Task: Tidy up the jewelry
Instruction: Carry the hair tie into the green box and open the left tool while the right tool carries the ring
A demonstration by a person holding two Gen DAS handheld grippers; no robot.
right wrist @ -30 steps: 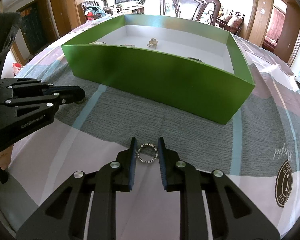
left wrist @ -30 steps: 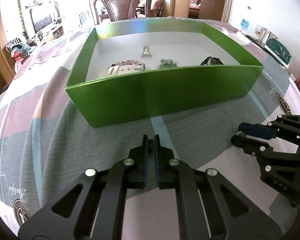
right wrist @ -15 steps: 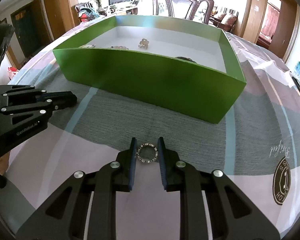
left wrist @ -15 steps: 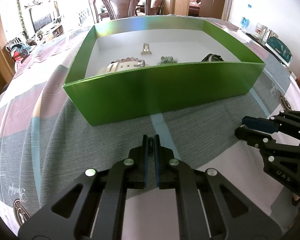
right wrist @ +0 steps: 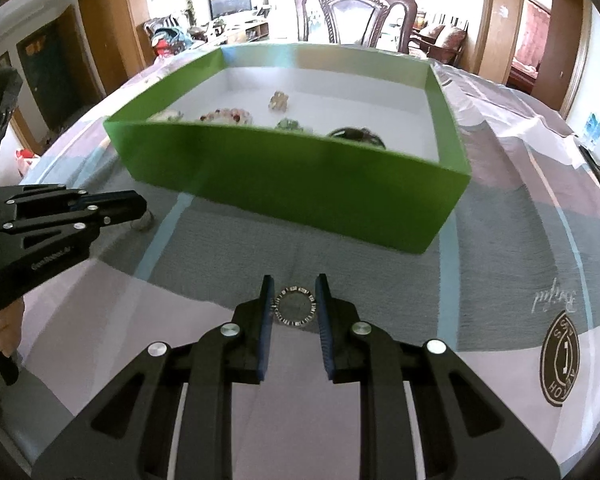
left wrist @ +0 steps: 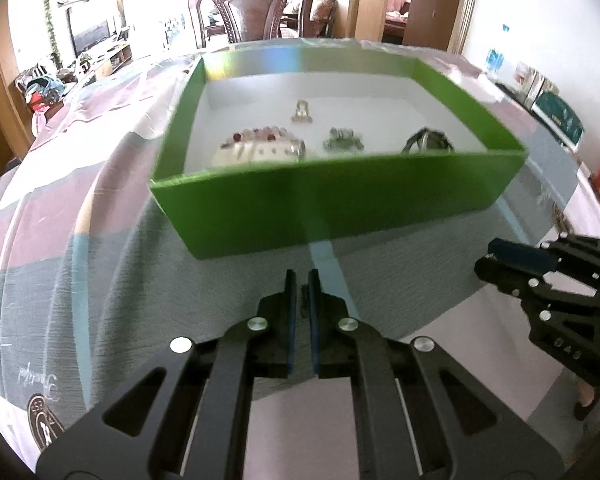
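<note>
Right tongs gripping a ring, seen only in right view, left tongs pinching a small dark piece

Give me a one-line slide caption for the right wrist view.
Right gripper clamps a studded ring above the tablecloth, facing the green jewelry box.

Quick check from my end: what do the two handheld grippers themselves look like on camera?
Both the left gripper and right gripper are matte black, with triangular cutouts, round silver pivot pins and blue finger pads. The left one has small pale lettering along its side, too blurred to read.
</note>
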